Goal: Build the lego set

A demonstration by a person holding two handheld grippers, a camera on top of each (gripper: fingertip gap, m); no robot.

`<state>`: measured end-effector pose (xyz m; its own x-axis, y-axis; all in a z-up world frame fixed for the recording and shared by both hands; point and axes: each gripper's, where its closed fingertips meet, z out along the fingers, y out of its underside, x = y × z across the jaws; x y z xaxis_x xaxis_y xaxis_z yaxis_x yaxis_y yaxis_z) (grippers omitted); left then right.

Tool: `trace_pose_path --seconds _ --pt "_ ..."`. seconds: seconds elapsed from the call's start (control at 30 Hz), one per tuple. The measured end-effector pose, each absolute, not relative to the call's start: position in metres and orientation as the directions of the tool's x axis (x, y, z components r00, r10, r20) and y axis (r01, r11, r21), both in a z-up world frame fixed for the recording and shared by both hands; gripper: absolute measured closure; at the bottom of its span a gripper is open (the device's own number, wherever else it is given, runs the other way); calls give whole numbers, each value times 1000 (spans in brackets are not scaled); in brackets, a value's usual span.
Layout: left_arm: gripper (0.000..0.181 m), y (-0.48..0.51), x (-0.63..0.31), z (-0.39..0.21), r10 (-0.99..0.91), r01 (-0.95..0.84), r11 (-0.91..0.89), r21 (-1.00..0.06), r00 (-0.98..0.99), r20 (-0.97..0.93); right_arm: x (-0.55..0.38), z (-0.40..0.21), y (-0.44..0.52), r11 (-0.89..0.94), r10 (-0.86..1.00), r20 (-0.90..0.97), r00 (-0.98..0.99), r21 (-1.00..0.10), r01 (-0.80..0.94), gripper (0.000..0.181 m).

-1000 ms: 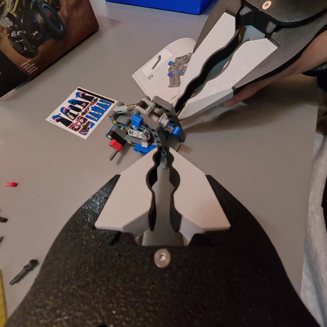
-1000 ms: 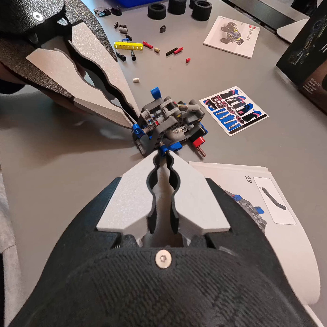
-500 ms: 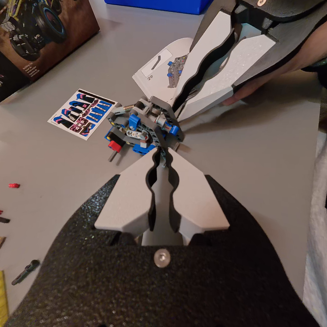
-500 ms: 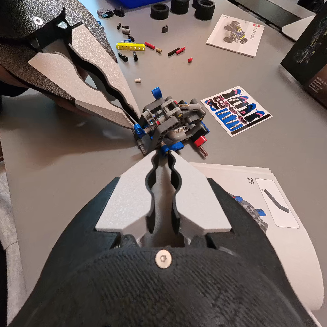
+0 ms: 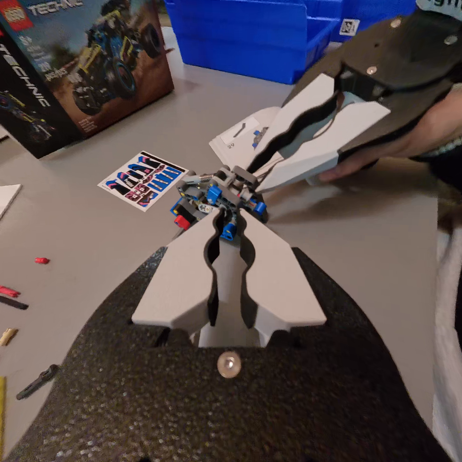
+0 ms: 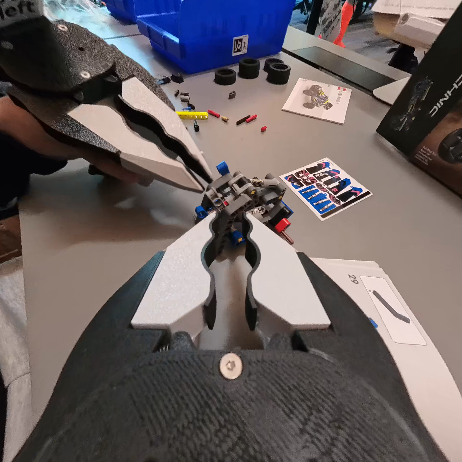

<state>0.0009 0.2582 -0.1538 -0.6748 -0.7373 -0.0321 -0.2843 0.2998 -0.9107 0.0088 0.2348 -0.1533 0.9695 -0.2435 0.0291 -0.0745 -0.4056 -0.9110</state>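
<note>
Both the left gripper (image 5: 229, 212) and right gripper (image 6: 229, 216) were narrowly closed around the lego model (image 6: 246, 200) on the desk (image 6: 375, 237).

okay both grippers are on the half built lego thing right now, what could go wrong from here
Each gripper, left gripper and right gripper, pinches only an edge of the Lego assembly, so it may twist or slip free. Squeezing or pulling apart could pop off small pieces like the red connector. The sticker sheet lies close and could get dragged.
</note>
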Motion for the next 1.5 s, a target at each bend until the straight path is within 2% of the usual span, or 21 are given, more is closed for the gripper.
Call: trace_pose_path --seconds 0.5,0.57,0.93,1.17,1.5 --pt "168 248 2 -163 -758 -342 326 -881 -652 -27 17 -154 238 -397 -312 16 950 -911 -115 171" --pt "168 250 4 -168 -780 -352 369 -861 -620 -81 17 -153 239 -386 -332 -6 943 -912 -141 171" --pt "172 254 17 -165 -902 -378 320 -869 -401 -158 26 -155 239 -354 -436 -61 898 -906 -233 171" --pt "173 260 20 -161 -921 -367 303 -879 -352 -170 32 -155 243 -422 -485 108 868 -898 -124 171" --pt "174 275 23 -161 -941 -390 264 -882 -305 -147 36 -155 257 -431 -530 166 832 -897 -96 173"
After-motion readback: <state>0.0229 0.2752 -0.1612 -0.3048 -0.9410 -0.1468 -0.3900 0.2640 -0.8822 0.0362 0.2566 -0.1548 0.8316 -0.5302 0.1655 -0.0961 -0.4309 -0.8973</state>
